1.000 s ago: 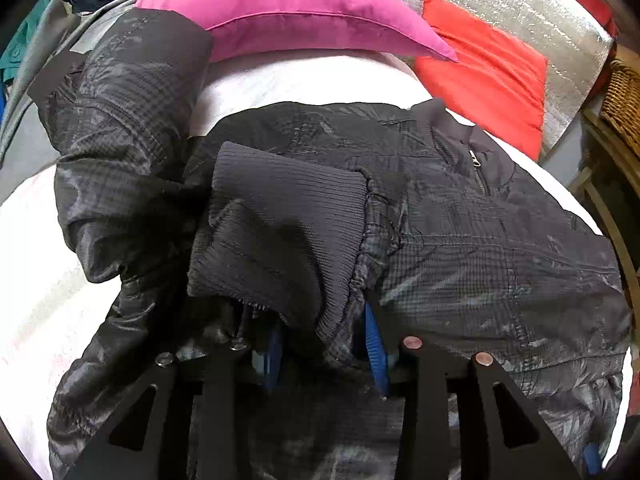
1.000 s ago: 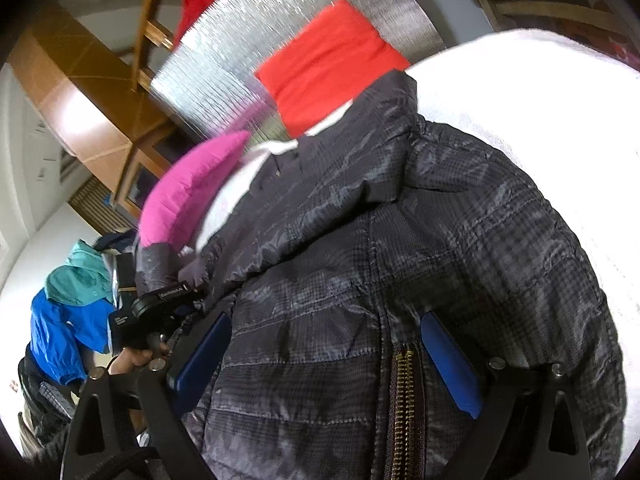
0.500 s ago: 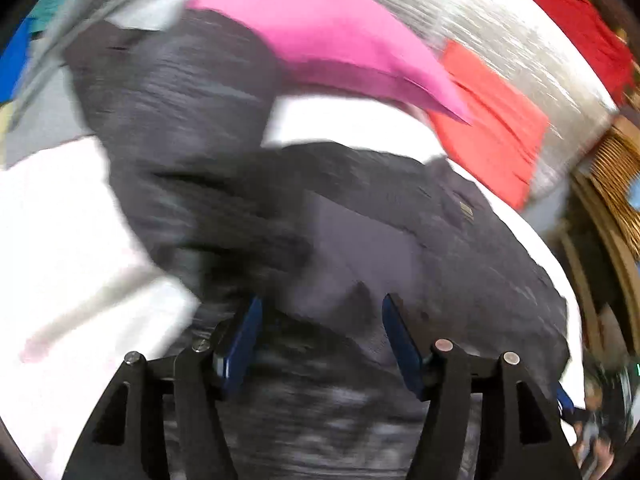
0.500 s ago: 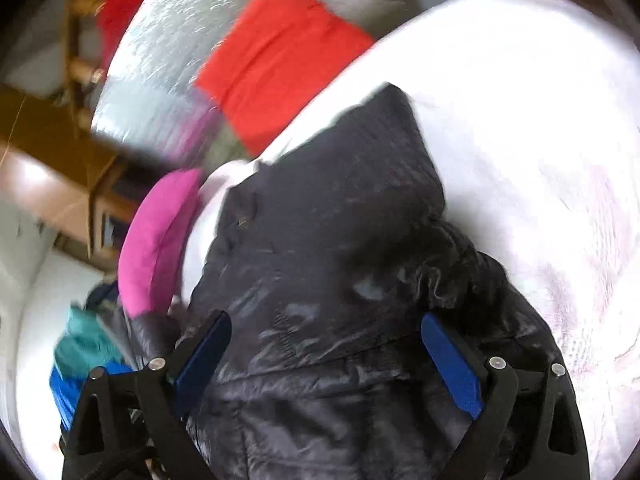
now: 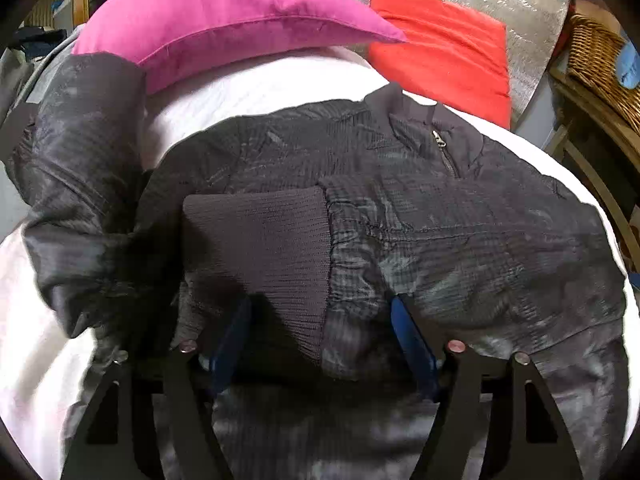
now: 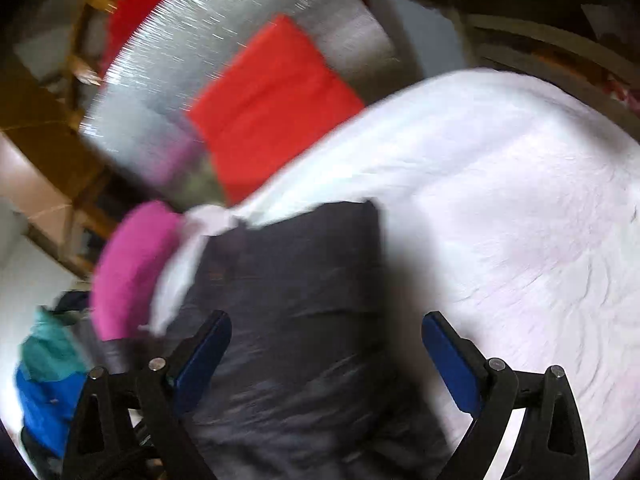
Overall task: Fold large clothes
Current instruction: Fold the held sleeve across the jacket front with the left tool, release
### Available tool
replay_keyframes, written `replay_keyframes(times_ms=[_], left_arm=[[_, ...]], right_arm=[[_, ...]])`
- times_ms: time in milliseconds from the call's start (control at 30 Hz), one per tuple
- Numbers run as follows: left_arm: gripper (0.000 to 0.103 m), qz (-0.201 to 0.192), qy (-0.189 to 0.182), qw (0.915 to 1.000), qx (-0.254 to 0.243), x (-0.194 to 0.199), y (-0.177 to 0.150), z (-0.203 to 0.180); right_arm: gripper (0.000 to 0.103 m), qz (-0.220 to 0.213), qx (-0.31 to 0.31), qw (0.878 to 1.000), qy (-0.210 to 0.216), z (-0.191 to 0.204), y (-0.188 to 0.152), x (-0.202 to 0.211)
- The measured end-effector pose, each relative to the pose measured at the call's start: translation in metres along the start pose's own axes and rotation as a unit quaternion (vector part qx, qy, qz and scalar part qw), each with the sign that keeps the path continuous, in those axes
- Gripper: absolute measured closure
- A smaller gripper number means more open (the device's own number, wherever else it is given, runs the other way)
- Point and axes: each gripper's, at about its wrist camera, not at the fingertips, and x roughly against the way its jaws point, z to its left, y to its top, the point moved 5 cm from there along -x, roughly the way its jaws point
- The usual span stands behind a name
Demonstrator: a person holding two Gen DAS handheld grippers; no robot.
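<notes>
I ease my opening left gripper (image 5: 320,344) off the ribbed cuff (image 5: 256,248) laid across the black quilted jacket (image 5: 460,248) on the white bed (image 5: 260,92) (right gripper (image 6: 326,364) wide, empty), withdrawing straight so the folded sleeve stays flat.

Soft, even indoor light fills both views. The left wrist view is mostly sharp, though the black jacket (image 5: 440,216) smears at its near left edge. The right wrist view is motion-blurred throughout, the silver panel (image 6: 224,80) streaked with glare. Both bend strongly at the rims, corners black, and the white sheet (image 6: 520,200) is nearly blown out
</notes>
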Motion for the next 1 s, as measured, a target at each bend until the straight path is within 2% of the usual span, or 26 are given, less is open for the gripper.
replay_keyframes(times_ms=[67, 100, 167, 200, 233, 367, 467, 533, 567, 600, 633, 733, 767, 867, 933, 1000], left_arm=[[0.026, -0.01, 0.005, 0.9999, -0.013, 0.001, -0.003, -0.003], [0.026, -0.011, 0.008, 0.9998, -0.017, 0.005, -0.005, -0.003], [0.024, -0.016, 0.011, 0.9995, -0.023, 0.007, -0.009, -0.004], [0.023, -0.019, 0.01, 0.9995, -0.023, 0.008, -0.01, -0.006], [0.023, -0.021, 0.009, 0.9995, -0.022, 0.004, -0.009, -0.007], [0.021, -0.024, 0.011, 0.9993, -0.028, 0.006, -0.011, -0.007], [0.021, -0.026, 0.011, 0.9992, -0.027, 0.002, -0.008, -0.007], [0.021, -0.027, 0.012, 0.9992, -0.027, 0.002, -0.007, -0.007], [0.021, -0.028, 0.012, 0.9992, -0.027, 0.002, -0.007, -0.007], [0.021, -0.028, 0.011, 0.9992, -0.027, 0.002, -0.007, -0.007], [0.021, -0.028, 0.011, 0.9992, -0.026, 0.001, -0.007, -0.007], [0.021, -0.029, 0.01, 0.9992, -0.026, 0.002, -0.007, -0.007], [0.021, -0.029, 0.01, 0.9992, -0.025, 0.002, -0.008, -0.007], [0.021, -0.03, 0.008, 0.9992, -0.024, 0.002, -0.007, -0.007], [0.02, -0.031, 0.006, 0.9992, -0.023, 0.002, -0.007, -0.007], [0.02, -0.031, 0.004, 0.9993, -0.022, 0.001, -0.007, -0.007]], right_arm=[[0.008, 0.02, 0.004, 1.0, 0.004, -0.003, 0.004, -0.018], [0.013, 0.026, 0.013, 1.0, 0.006, -0.001, 0.007, -0.027], [0.03, 0.036, 0.022, 0.999, 0.001, -0.001, 0.014, -0.042], [0.066, 0.043, 0.03, 0.999, -0.011, -0.001, 0.016, -0.047], [0.083, 0.052, 0.04, 0.997, -0.049, -0.005, 0.018, -0.056], [0.083, 0.038, 0.076, 0.991, -0.107, 0.001, 0.017, -0.058], [0.077, 0.01, 0.068, 0.992, -0.104, 0.004, 0.018, -0.039], [0.061, -0.015, 0.081, 0.99, -0.115, 0.012, 0.014, -0.015], [0.053, -0.028, 0.088, 0.991, -0.096, 0.021, 0.008, 0.0], [0.037, -0.034, 0.093, 0.992, -0.082, 0.028, 0.003, 0.009], [0.033, -0.037, 0.107, 0.992, -0.056, 0.04, -0.009, 0.023], [0.031, -0.013, 0.123, 0.992, -0.009, 0.057, -0.038, 0.032], [0.031, 0.014, 0.124, 0.992, -0.001, 0.056, -0.05, 0.023], [0.031, 0.086, 0.098, 0.991, -0.029, 0.021, -0.067, -0.014], [0.032, 0.061, 0.04, 0.997, -0.004, 0.012, -0.062, -0.004], [0.032, 0.035, 0.043, 0.998, 0.003, 0.022, -0.062, 0.018]])
